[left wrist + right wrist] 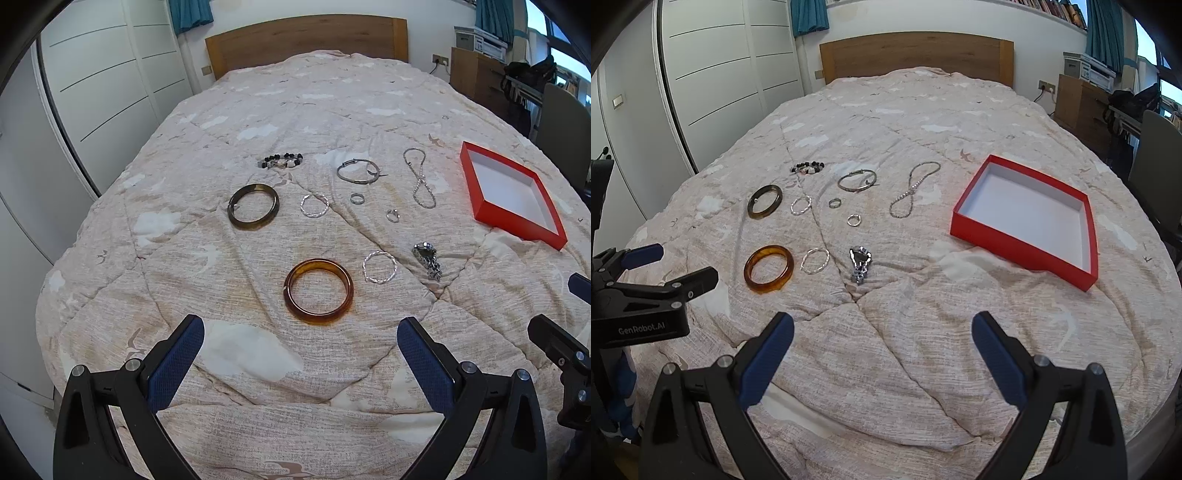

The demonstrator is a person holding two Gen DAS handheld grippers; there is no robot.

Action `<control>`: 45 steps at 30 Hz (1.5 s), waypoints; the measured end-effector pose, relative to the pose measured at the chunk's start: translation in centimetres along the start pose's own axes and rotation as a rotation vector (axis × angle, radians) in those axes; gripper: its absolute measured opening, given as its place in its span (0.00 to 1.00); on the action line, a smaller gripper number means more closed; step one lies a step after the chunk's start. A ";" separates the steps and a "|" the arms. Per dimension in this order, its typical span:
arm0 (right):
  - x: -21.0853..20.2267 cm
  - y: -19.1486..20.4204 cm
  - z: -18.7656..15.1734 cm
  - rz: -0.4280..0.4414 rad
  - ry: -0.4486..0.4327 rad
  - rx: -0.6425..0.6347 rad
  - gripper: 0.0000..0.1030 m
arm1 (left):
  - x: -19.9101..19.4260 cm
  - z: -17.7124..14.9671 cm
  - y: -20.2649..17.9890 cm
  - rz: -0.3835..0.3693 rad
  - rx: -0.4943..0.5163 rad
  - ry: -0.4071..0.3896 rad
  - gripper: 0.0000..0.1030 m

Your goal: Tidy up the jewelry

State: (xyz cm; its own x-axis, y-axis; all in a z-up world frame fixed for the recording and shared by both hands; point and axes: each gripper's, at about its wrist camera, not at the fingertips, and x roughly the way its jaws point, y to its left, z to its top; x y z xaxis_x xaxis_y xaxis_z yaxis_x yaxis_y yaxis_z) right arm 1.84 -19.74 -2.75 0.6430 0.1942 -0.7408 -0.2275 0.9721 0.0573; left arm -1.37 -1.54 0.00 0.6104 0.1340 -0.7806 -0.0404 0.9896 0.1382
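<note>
One label, "GenRobot.AI", marks the left gripper (670, 264) body.

The left gripper (301, 354) hung with its blue-padded fingers (177, 363) spread wide, holding nothing. The right gripper (882, 354) was likewise wide apart and empty, level with the left and just beside it.

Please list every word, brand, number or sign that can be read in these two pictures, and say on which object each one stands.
"GenRobot.AI": pale letters on the black body of the left gripper, seen in the right wrist view.
Labels on the storage boxes by the wall: too small and blurred to read.
Spines on the bookshelf at the top: unreadable.
Red box and jewelry: no text visible.
</note>
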 end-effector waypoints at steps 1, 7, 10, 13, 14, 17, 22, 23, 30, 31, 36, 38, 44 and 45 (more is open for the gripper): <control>0.1 0.0 0.0 0.002 0.001 -0.002 0.94 | 0.1 0.0 0.0 0.002 -0.002 -0.003 1.00; 0.1 0.0 0.0 0.011 -0.004 0.007 0.94 | 0.9 0.2 0.2 0.005 -0.008 0.013 1.00; 0.5 0.1 -0.1 0.012 -0.009 0.002 0.94 | 1.4 0.2 0.5 0.000 -0.014 0.033 1.00; 0.8 0.0 -0.1 0.005 -0.010 -0.014 0.94 | 2.0 0.2 1.4 -0.031 -0.045 0.068 1.00; 1.0 -0.1 -0.1 0.003 -0.005 -0.019 0.94 | 2.4 0.2 1.9 -0.041 -0.066 0.084 1.00; 1.3 -0.3 -0.2 0.013 0.007 -0.027 0.94 | 3.3 0.0 3.5 -0.044 -0.119 0.114 1.00; 2.5 -0.8 0.2 0.049 0.040 -0.033 0.88 | 4.4 0.6 4.8 -0.039 -0.149 0.137 0.94; 2.8 -0.8 0.3 0.056 0.045 -0.036 0.81 | 4.8 0.8 4.8 -0.041 -0.150 0.147 0.92; 5.1 -1.4 1.1 0.115 0.076 -0.015 0.59 | 6.2 1.4 5.3 -0.039 -0.179 0.162 0.86; 5.3 -1.3 1.1 0.123 0.080 -0.010 0.57 | 6.2 1.4 5.3 -0.039 -0.182 0.161 0.84; 6.4 -1.4 1.0 0.165 0.108 -0.005 0.38 | 6.7 1.6 4.7 -0.087 -0.175 0.163 0.63; 6.9 -1.4 1.2 0.184 0.115 -0.009 0.33 | 6.9 1.6 4.3 -0.108 -0.174 0.166 0.60; 8.4 -1.3 1.8 0.248 0.132 -0.016 0.20 | 7.3 1.8 4.2 -0.123 -0.186 0.173 0.55; 8.6 -1.2 1.9 0.252 0.131 -0.018 0.20 | 7.4 1.7 4.2 -0.119 -0.188 0.176 0.55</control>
State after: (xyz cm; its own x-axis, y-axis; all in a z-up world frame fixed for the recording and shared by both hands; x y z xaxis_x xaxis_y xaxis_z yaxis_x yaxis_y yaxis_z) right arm 9.02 -18.98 -7.90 0.4647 0.4096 -0.7850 -0.3816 0.8927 0.2399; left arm 4.37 3.53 -4.13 0.4732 0.0068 -0.8809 -0.1323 0.9892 -0.0634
